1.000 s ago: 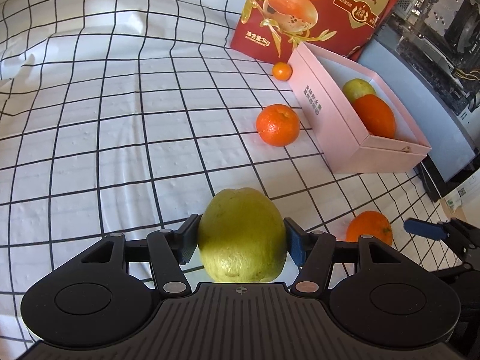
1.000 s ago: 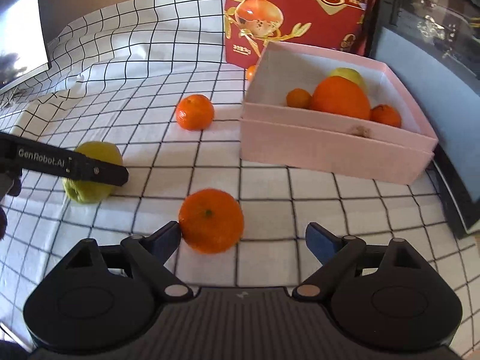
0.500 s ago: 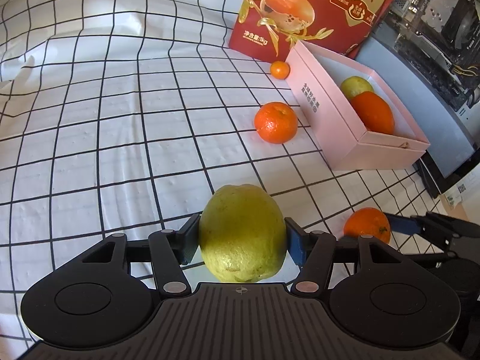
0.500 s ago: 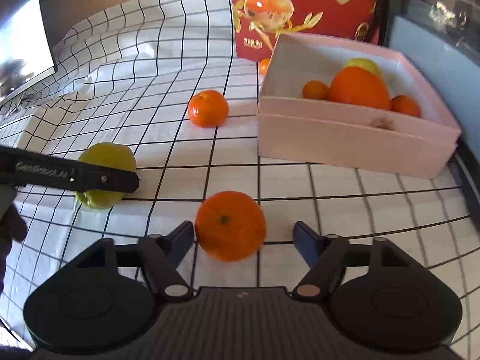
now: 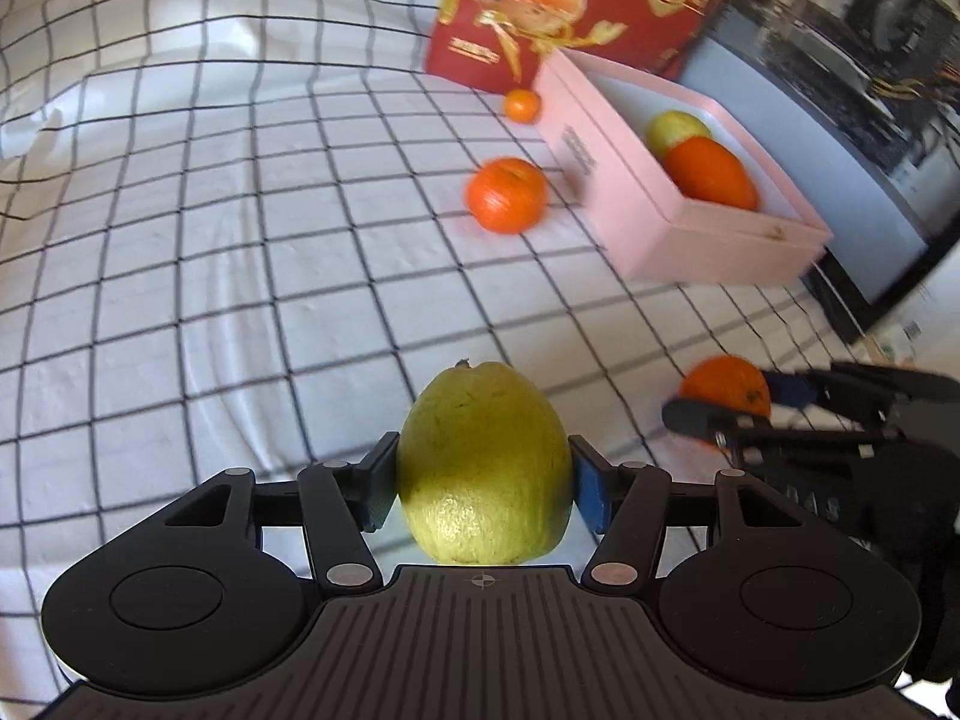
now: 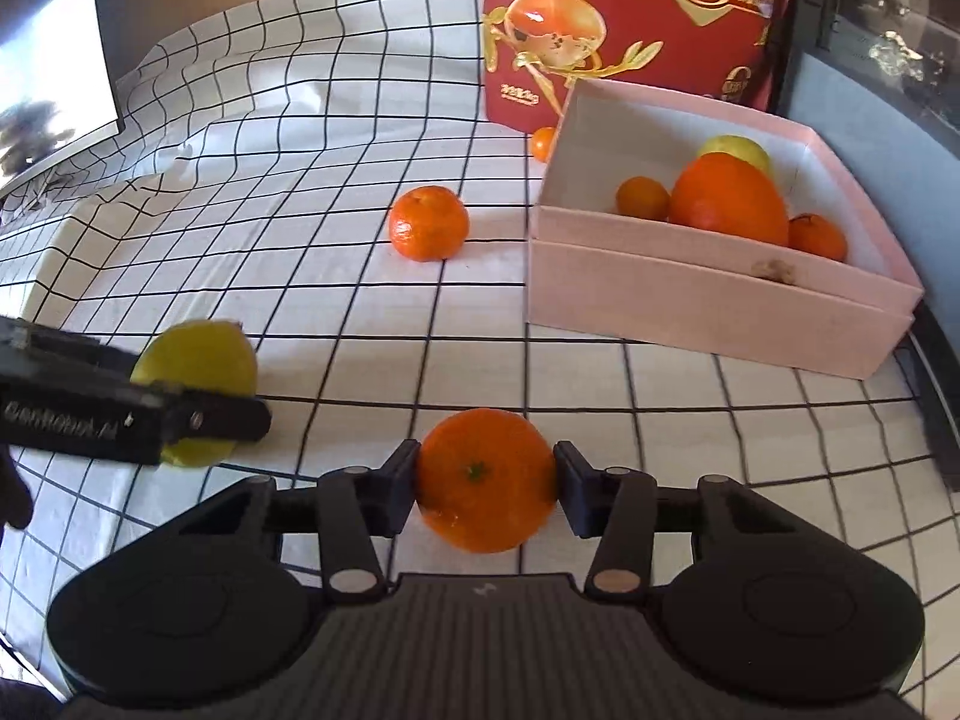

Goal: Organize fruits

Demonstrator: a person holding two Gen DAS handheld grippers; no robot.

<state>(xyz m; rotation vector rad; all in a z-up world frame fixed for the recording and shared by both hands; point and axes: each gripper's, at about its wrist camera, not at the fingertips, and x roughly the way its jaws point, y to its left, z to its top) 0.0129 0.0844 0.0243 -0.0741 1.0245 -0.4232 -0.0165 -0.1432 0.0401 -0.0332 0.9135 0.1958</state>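
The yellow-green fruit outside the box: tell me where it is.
Clamped in the left gripper, the yellow-green fruit sits low centre in the left wrist view.

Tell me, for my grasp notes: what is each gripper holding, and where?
Left gripper: green fruit, sides. Right gripper, closing: orange, sides.

Open checked cloth [image 6: 360, 312] up to the pink box [image 6: 708, 318], one loose mandarin [image 6: 428, 222] midway.
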